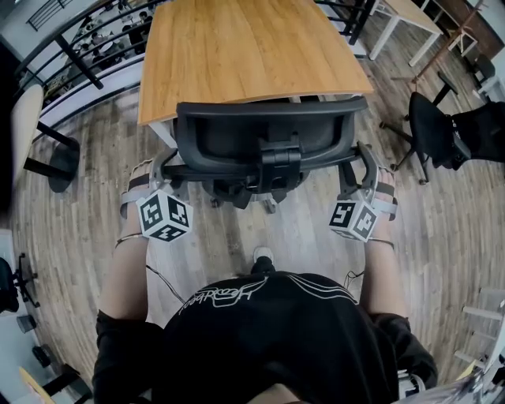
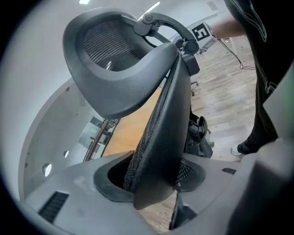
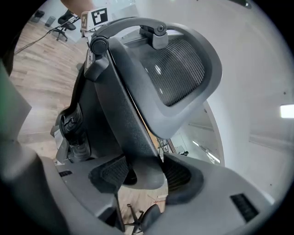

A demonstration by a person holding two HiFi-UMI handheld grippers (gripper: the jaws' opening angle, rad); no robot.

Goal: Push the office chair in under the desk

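Note:
A black mesh office chair [image 1: 267,142] stands with its seat partly under the wooden desk [image 1: 245,47], its back towards me. My left gripper [image 1: 161,172] is shut on the left edge of the backrest [image 2: 163,133], which fills the gap between the pads [image 2: 189,170]. At the other side my right gripper [image 1: 364,172] is shut on the right edge of the backrest [image 3: 121,114], just below the headrest [image 3: 179,73]. The headrest [image 2: 112,59] arches above the jaws in both gripper views. Each marker cube [image 1: 164,215] sits just behind its jaws.
Another black chair [image 1: 432,126] stands to the right on the wood floor. A second desk [image 1: 410,14] is at the back right and a black railing [image 1: 75,51] at the back left. The person's shoe [image 1: 263,257] is just behind the chair's base.

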